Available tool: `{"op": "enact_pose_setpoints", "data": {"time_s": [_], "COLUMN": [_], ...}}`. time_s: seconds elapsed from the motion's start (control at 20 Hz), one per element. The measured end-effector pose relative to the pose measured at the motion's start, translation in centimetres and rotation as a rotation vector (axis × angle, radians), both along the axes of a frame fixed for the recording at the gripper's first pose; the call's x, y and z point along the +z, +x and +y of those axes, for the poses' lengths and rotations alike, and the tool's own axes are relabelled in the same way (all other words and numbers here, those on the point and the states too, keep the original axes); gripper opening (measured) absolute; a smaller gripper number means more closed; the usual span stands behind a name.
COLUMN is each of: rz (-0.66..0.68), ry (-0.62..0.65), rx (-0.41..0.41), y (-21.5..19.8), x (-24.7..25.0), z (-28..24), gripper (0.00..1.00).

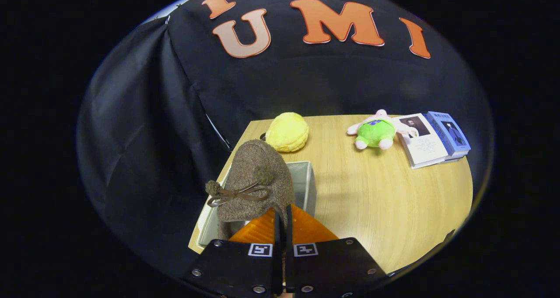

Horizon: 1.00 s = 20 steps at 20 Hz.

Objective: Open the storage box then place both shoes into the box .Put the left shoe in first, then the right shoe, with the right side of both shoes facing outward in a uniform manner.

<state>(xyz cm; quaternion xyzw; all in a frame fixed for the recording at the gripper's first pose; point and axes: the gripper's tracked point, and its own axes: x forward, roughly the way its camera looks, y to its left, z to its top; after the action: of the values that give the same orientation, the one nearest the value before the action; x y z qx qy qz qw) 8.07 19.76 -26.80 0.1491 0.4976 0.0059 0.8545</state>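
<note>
Brown felt shoe [256, 182] hangs pinched at its edge in the gripper [283, 221], fingers nearly closed on it, poised over the open grey storage box [306, 182] for lowering in. I count one shoe, one box, two plush toys, two books [431, 142]

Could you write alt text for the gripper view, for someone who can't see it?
The gripper holds a brown fuzzy shoe over an open grey box on a wooden table. Beyond lie a yellow plush, a green toy and books.
</note>
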Motion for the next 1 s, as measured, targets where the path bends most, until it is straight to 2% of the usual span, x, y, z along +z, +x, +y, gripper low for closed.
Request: {"op": "enact_pose_setpoints", "data": {"time_s": [0.15,0.4,0.5,0.6,0.65,0.8,0.85,1.0], "rz": [0.026,0.056,0.122,0.106,0.085,0.012,-0.015,-0.133], "ry": [0.01,-0.04,0.006,0.03,0.029,0.018,0.02,0.002], "rx": [0.003,0.005,0.013,-0.01,-0.02,-0.024,-0.025,-0.039], "y": [0.3,-0.5,-2.1,-1.8,-1.5,-1.2,-1.4,-1.6], "x": [-1.0,-3.1,-4.5,-4.5,-4.0,-2.5,-1.8,0.9], "z": [1.7,2.0,2.8,2.6,1.9,0.0,-0.7,-4.0], "gripper": [0.03,0.04,0.09,0.21,0.31,0.5,0.59,0.72]}}
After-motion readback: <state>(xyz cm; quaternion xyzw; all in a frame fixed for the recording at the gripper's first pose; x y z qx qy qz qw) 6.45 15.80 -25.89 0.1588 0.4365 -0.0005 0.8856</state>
